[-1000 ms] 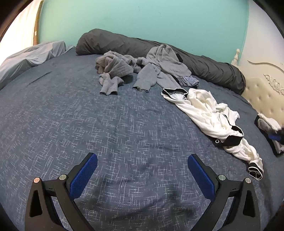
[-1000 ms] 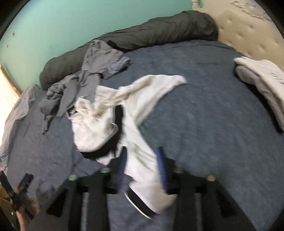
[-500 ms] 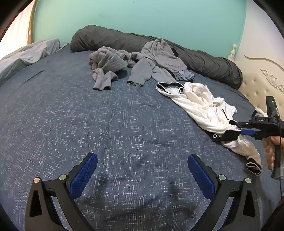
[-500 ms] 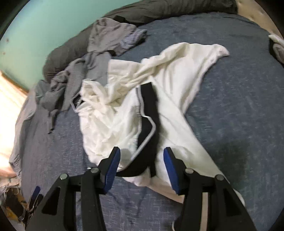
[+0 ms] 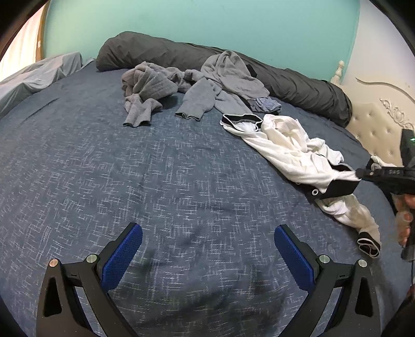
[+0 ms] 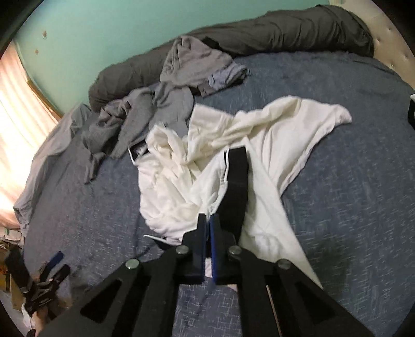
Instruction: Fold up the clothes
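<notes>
Nearest in the left wrist view, the left gripper [image 5: 208, 248] hangs over bare blue bedspread [image 5: 129, 168] with its two blue-padded fingers spread wide and nothing between them. In the right wrist view the right gripper [image 6: 208, 228] has its two pads pressed together, clamped on the edge of the white garment [image 6: 259, 155] right beside its black band [image 6: 237, 186]; from the left view the same gripper [image 5: 359, 172] comes in at the right edge, a hand [image 5: 404, 215] wrapped round its handle, gripping that garment [image 5: 285, 147] where the black band [image 5: 339, 188] sits. There is one white garment, crumpled and stretched across the right half of the bed, with a black-cuffed end [image 5: 368, 241] trailing toward the near right. Beyond it lies a heap of grey clothes [image 5: 197, 83]; the pieces overlap, so their number cannot be told for certain, though at least two grey items show, plus a bluish piece [image 5: 267, 105] tucked at the heap's right. Farther back, one long dark grey rolled duvet [image 5: 298, 80] runs along the teal wall [image 5: 207, 23], and one cream tufted headboard [image 5: 376, 127] stands at the right.
</notes>
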Available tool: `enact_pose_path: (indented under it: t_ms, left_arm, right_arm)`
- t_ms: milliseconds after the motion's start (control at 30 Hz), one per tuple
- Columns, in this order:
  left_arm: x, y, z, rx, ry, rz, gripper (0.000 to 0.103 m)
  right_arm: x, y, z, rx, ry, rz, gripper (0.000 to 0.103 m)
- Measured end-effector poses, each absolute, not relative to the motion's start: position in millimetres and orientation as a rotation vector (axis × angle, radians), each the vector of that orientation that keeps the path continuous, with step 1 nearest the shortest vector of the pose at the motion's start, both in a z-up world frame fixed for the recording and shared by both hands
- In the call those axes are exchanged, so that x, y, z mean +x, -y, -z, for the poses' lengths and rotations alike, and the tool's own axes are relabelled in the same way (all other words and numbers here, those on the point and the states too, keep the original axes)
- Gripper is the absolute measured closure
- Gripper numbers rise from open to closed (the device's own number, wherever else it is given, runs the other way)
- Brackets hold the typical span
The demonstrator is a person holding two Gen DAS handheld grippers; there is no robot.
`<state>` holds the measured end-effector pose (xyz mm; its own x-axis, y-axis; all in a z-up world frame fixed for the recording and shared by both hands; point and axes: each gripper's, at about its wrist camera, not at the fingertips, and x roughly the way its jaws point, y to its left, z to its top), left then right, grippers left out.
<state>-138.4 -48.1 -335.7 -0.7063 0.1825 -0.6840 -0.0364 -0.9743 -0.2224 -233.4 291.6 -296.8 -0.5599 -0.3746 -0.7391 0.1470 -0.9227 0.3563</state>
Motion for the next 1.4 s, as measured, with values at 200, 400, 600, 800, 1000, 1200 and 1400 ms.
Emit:
enact_pose_path:
  t_ms: [200,400,600,800,1000,1200,1400]
  left_arm:
    - [-124,30,316,-1.117,0.334,-2.73,0.0]
    - [-103,12,277,-1.063,0.285,-2.696,0.0]
    - [-94,19,257,-1.06,0.276,-2.725,0.0]
    - [-99,24,274,-1.106,0.273,-2.729,0.0]
    - [-115,23,311,-1.17,0.284,-2.719,0.0]
    - [-125,22,343,-1.194,0.292,-2.717,0.0]
    - [-130,25,346,-1.186,0.342,-2.714,0.0]
  right_arm:
    - [-215,-288,240,1.157,0.356,2.469,0.102]
    - [-197,-269,198,1.083,0.312,2.425,0.103]
    - [-199,-279,210,1.186,0.308,2.469,0.102]
    - [-213,-309,261,1.381,0.258,2.51,0.101]
    - [-229,-317,307,1.456,0.255,2.483,0.101]
    - [-254,-307,339,1.499,0.229,2.457,0.101]
    - [-270,-286,353,1.502,0.18,2.399,0.101]
